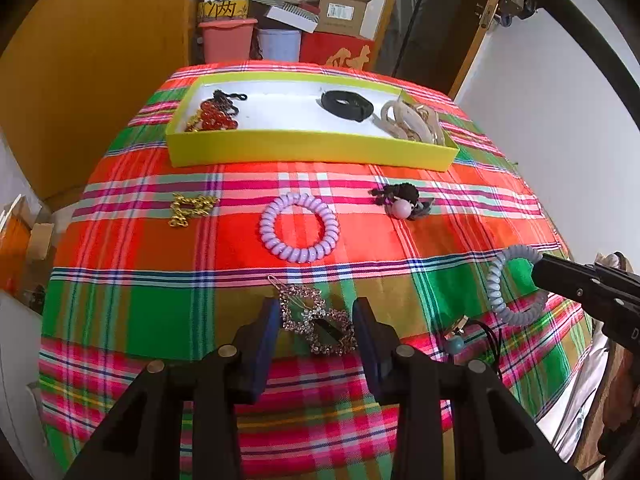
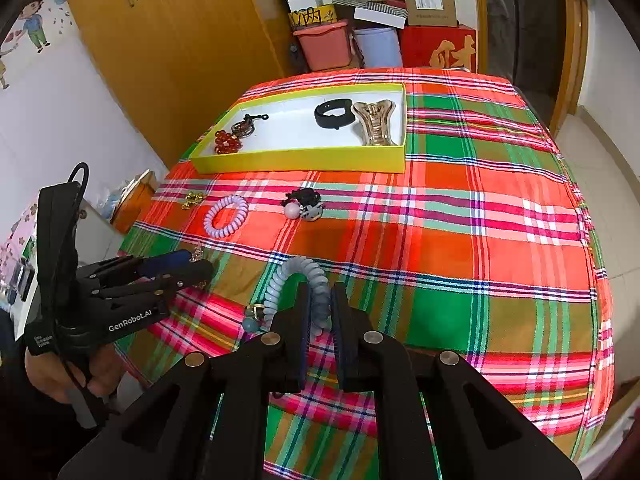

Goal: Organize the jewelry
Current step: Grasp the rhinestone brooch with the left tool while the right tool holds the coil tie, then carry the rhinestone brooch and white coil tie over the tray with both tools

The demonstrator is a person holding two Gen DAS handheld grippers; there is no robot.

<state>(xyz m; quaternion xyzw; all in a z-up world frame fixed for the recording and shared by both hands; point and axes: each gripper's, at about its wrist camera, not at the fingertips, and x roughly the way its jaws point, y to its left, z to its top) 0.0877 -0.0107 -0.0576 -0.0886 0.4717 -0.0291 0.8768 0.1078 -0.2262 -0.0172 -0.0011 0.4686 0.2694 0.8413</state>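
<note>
- Plaid cloth (image 2: pixel 460 216) was spread over the surface, with a yellow tray (image 1: pixel 312 148) at its far side.
- Left hand-held gripper (image 1: pixel 316 320) was held open around a rhinestone hair clip (image 1: pixel 318 322), untouched.
- Right hand-held gripper (image 2: pixel 320 312) was clamped on a pale blue coil hair tie (image 2: pixel 304 276), near the front edge.

Home room | plaid-covered table (image 2: pixel 460 216) | behind it: wooden wardrobe (image 2: pixel 168 40), stacked cardboard boxes (image 2: pixel 430 4), plastic bins (image 2: pixel 324 46) | cartoon wall sticker (image 2: pixel 34 28) left of wardrobe
</note>
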